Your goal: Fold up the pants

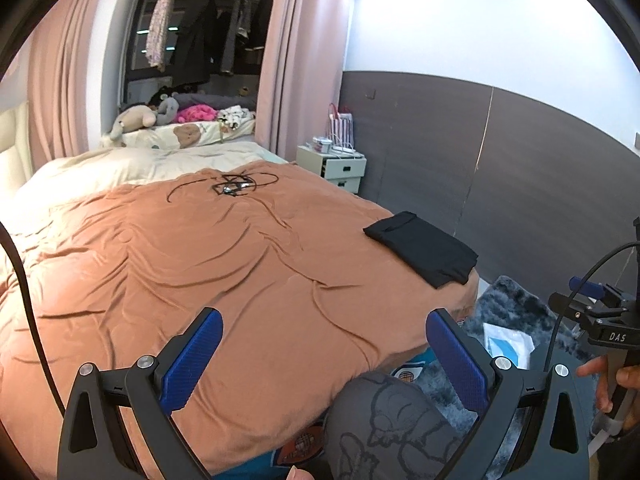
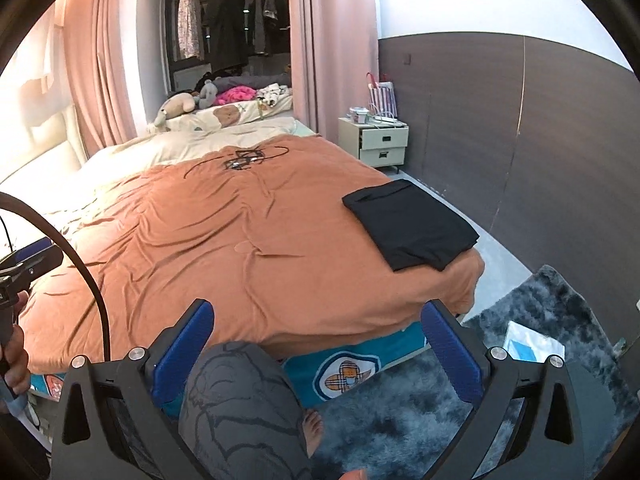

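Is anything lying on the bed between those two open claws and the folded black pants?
Nothing visible does. The black pants lie folded near the bed's right corner, and only bare orange bedspread separates them from the open right gripper and left gripper. The tangled black cable lies farther back, off the path.

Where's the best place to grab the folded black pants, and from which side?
Probably the near end of the pants, approached from the foot of the bed. The layered edges there reach the mattress corner, so a finger could slide under the stack. Both the left gripper and right gripper are open and empty.
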Available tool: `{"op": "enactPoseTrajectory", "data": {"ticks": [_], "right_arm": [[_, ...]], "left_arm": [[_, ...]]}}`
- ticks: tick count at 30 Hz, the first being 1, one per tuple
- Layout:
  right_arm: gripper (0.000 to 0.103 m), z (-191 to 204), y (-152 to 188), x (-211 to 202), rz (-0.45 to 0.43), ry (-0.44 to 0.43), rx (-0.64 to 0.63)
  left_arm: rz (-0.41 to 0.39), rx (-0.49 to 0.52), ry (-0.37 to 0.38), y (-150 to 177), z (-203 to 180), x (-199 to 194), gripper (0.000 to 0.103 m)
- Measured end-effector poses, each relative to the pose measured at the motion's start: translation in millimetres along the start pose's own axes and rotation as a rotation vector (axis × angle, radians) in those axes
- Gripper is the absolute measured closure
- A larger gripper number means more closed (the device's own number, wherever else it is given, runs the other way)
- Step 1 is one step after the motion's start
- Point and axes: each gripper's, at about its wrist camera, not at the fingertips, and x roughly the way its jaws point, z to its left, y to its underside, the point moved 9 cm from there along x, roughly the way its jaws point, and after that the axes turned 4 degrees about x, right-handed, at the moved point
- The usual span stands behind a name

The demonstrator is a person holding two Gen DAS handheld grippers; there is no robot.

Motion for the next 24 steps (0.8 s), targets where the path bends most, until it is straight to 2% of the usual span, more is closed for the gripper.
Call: {"op": "enactPoseTrajectory", "data": {"ticks": [13,24], "right_arm": [[0.0,22.1,33.1,-32.3,-0.088,-0.019,-0.048],[0.0,31.2,60.2,-39.6,-0.101,-0.061,-0.026]], "left_arm": [[-0.096,-0.034,-0.052,24.7,7.1,-63.9,0.0],[-0.127,-0.032,-0.097,44.5,13.6,-94.9,0.0]]}}
